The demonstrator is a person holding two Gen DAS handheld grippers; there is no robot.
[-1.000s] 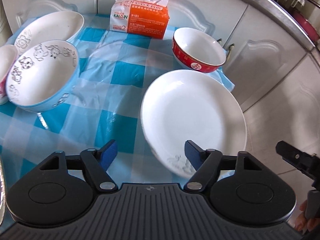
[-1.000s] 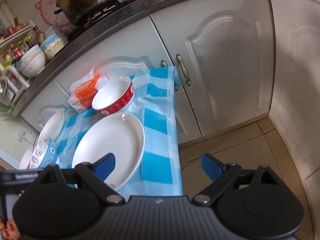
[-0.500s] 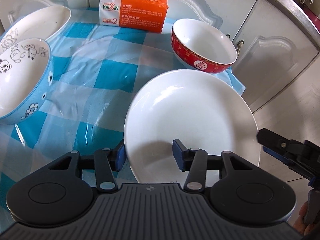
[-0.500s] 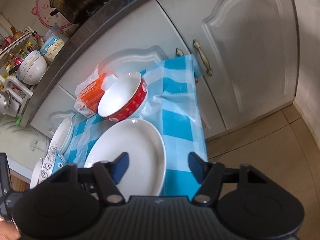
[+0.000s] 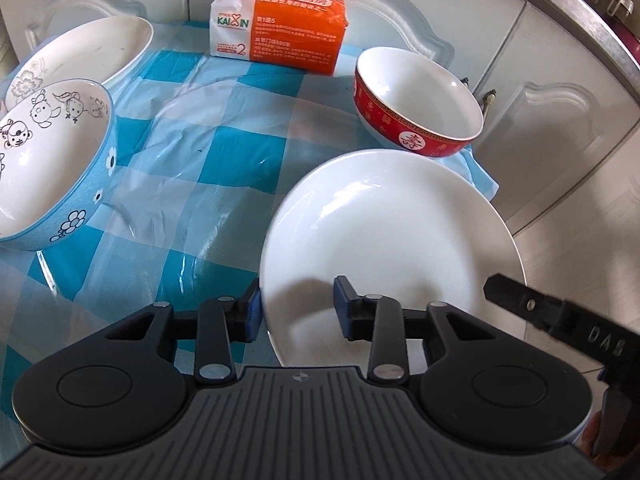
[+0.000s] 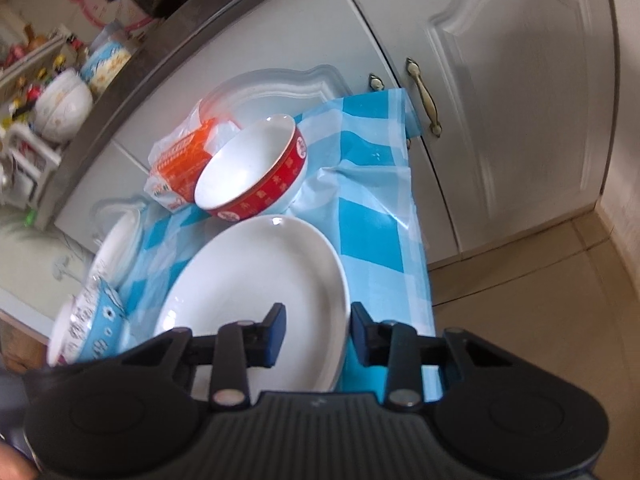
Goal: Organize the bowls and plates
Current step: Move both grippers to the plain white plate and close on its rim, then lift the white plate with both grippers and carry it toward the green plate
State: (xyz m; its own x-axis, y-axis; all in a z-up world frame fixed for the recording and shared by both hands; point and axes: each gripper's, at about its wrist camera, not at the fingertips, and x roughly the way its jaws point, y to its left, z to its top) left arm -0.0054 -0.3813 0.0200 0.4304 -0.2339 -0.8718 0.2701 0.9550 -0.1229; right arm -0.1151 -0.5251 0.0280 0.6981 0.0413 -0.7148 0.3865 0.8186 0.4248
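A plain white plate [image 5: 392,232] lies at the near right corner of the blue-checked table [image 5: 220,152]. My left gripper [image 5: 297,310] straddles its near left rim, jaws closing; the outer pad sits at the edge, the inner pad hovers over the plate. My right gripper [image 6: 316,334] straddles the white plate [image 6: 256,280] at its right rim, jaws also closing, pads not visibly pressing. Behind the plate stands a red bowl [image 5: 420,108]. At the left sit a blue cartoon bowl [image 5: 48,160] and a white flowered plate [image 5: 88,52].
An orange tissue pack [image 5: 280,32] stands at the back against white cabinet doors [image 6: 500,100]. The table edge [image 6: 416,288] drops to tiled floor [image 6: 540,320] just right of the plate. A counter [image 6: 60,100] with more bowls runs above at the left.
Both grippers came down onto the white plate and their jaws narrowed around its rim, the left on the near left side, the right on the right side. The plate has not moved.
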